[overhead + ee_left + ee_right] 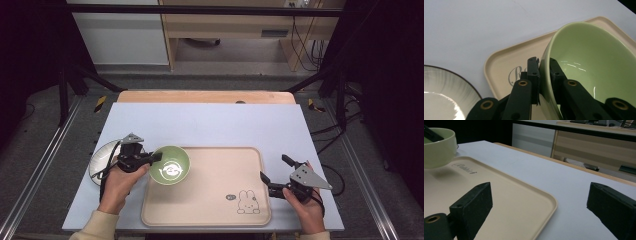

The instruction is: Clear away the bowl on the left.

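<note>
The left gripper (156, 157) pinches the near-left rim of the green bowl (170, 164), one jaw inside and one outside, holding it over the beige tray's (210, 212) far-left corner, while the right gripper (275, 172) waits open, well apart.

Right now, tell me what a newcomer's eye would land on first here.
First the green bowl, pinched by its rim in the left gripper over the near-left corner of the beige tray. Then the tray's rabbit drawing at its front right, and the right gripper with jaws spread wide by the tray's right edge.
</note>
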Tool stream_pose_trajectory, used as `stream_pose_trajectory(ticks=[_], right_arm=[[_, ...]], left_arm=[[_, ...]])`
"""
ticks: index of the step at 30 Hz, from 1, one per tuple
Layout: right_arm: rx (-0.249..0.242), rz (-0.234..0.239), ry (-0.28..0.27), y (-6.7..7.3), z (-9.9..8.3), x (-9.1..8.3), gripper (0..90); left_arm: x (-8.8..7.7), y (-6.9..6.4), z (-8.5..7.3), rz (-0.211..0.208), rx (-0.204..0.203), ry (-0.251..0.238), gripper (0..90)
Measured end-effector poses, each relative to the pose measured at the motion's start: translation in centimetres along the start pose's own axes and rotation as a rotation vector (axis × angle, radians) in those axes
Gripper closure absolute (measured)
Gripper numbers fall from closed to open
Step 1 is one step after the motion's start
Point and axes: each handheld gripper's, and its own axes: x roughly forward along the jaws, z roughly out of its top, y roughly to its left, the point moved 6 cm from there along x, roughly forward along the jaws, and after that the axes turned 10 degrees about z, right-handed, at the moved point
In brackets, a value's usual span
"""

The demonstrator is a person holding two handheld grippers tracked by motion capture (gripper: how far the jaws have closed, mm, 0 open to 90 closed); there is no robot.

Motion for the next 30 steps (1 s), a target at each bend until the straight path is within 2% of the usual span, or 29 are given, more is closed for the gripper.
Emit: stream_pose_trajectory(ticks=[7,15,25,30], right_arm=[[0.001,-0.007,-0.003,-0.1,0.0,-0.2,6.5],[0.002,-0.007,-0.005,-0.1,0.0,-0.2,6.5],[0.006,-0.007,-0.007,-0.1,0.0,-0.2,6.5],[0.006,-0.006,-0.013,-0.1,0.1,-0.3,6.5]], left_arm=[[1.3,-1.0,0.5,-0.015,0.003,0.010,82.3],[2.9,-2.8,1.0,-0.043,0.013,0.025,82.3],[4.2,-4.6,1.2,-0.061,0.044,0.044,82.3],[4.9,-5.4,1.3,-0.069,0.042,0.048,82.3]])
